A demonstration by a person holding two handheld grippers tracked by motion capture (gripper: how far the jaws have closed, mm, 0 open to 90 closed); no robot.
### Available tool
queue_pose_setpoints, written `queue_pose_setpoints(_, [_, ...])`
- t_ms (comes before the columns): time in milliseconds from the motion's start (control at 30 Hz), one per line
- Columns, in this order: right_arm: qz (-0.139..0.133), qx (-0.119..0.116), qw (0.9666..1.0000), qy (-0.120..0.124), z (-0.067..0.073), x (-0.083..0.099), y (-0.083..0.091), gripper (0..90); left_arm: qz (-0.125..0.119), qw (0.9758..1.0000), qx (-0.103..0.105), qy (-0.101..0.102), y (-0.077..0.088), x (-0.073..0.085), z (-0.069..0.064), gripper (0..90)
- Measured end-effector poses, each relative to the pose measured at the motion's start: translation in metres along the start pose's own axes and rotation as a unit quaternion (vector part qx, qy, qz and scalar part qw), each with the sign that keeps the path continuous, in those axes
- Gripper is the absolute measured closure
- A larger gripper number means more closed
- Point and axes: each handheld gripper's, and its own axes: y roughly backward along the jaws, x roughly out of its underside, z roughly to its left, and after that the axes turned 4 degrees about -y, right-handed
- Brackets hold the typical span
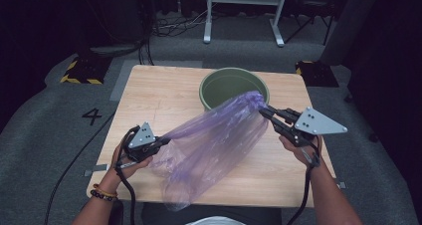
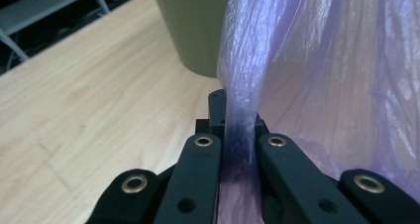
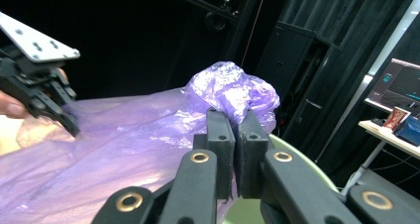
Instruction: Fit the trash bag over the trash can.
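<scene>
Purple plastic bag [image 1: 214, 140] is stretched in the air over the desk [image 1: 164, 93], held at two ends. Left hand-held gripper [image 1: 164, 141] is clenched on one edge of the bag; in the left gripper view the film runs as a tight twisted strip [image 2: 240, 135] btwn the jaws, which pinch it. Right hand-held gripper [image 1: 263, 111] is clamped on a bunched-up wad of the other edge [image 3: 233, 92], jaws nearly together w/ film caught btwn them, right at the near rim of the green bin [image 1: 234, 88].

Bag's lower part sags down toward the front edge of the desk, closed end hanging near the person's side. Whether it touches the wood there, can't tell.

Progress, as a judgement: looks like lining the bin w/ the bag. Done so far: bag picked up, both grippers have a hold, one end brought up to the bin. Left to do: mouth isn't spread open yet (right side is still a crumpled lump, not an open edge), bag body isn't inside the bin, and rim isn't folded over the bin's lip. So roughly early-to-mid stage; the opening & fitting part is still ahead. Bin looks empty inside, as far as seen.
</scene>
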Motion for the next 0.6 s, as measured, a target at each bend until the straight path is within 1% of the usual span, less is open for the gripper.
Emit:
queue_pose_setpoints(33, [0.006, 0.003, 1.0000, 0.004, -0.003, -0.002, -0.006, 87.3, 0.000, 1.0000, 0.000, 0.000, 0.000, 0.000, 0.000, 89.7])
queue_pose_setpoints(67, [0.011, 0.006, 0.9999, 0.004, -0.007, -0.003, -0.012, 87.2, -0.002, 0.9999, -0.014, 0.000, 0.003, -0.002, 0.006, 89.6])
queue_pose_setpoints(167, [0.016, 0.008, 0.9998, -0.009, -0.020, -0.006, -0.028, 87.3, -0.010, 0.9995, -0.028, 0.007, 0.007, -0.006, 0.015, 89.7])
queue_pose_setpoints(200, [0.020, 0.012, 0.9997, -0.010, -0.024, -0.007, -0.032, 87.3, -0.014, 0.9994, -0.032, 0.007, 0.009, -0.007, 0.018, 89.6])
queue_pose_setpoints(233, [0.022, 0.012, 0.9996, -0.016, -0.028, -0.008, -0.037, 87.4, -0.015, 0.9992, -0.036, 0.006, 0.010, -0.010, 0.021, 89.6])
queue_pose_setpoints(267, [0.022, 0.012, 0.9996, -0.016, -0.028, -0.008, -0.037, 87.4, -0.015, 0.9992, -0.036, 0.006, 0.010, -0.010, 0.021, 89.6])
queue_pose_setpoints(300, [0.029, 0.016, 0.9991, -0.024, -0.035, -0.010, -0.045, 87.4, -0.019, 0.9987, -0.047, 0.003, 0.013, -0.014, 0.026, 89.6])
queue_pose_setpoints(367, [0.046, 0.022, 0.9983, -0.028, -0.042, -0.010, -0.053, 87.3, -0.023, 0.9983, -0.053, 0.003, 0.015, -0.020, 0.032, 89.6])
queue_pose_setpoints(400, [0.046, 0.022, 0.9983, -0.028, -0.042, -0.010, -0.053, 87.3, -0.023, 0.9983, -0.053, 0.003, 0.015, -0.020, 0.032, 89.6])
queue_pose_setpoints(433, [0.052, 0.021, 0.9977, -0.038, -0.046, -0.009, -0.057, 87.3, -0.022, 0.9980, -0.060, 0.000, 0.016, -0.023, 0.035, 89.6])
queue_pose_setpoints(467, [0.062, 0.022, 0.9968, -0.046, -0.050, -0.007, -0.062, 87.3, -0.024, 0.9977, -0.063, 0.002, 0.015, -0.025, 0.037, 89.6])
queue_pose_setpoints(500, [0.071, 0.028, 0.9961, -0.045, -0.052, -0.005, -0.065, 87.3, -0.026, 0.9977, -0.062, 0.003, 0.015, -0.027, 0.040, 89.6])
queue_pose_setpoints(533, [0.087, 0.033, 0.9942, -0.054, -0.056, -0.001, -0.071, 87.3, -0.031, 0.9976, -0.062, 0.008, 0.013, -0.031, 0.042, 89.5])
queue_pose_setpoints(567, [0.096, 0.037, 0.9931, -0.057, -0.058, 0.002, -0.075, 87.3, -0.031, 0.9976, -0.062, 0.008, 0.012, -0.032, 0.043, 89.0])
queue_pose_setpoints(600, [0.096, 0.037, 0.9931, -0.057, -0.058, 0.002, -0.075, 87.3, -0.031, 0.9976, -0.062, 0.008, 0.012, -0.032, 0.043, 85.6])
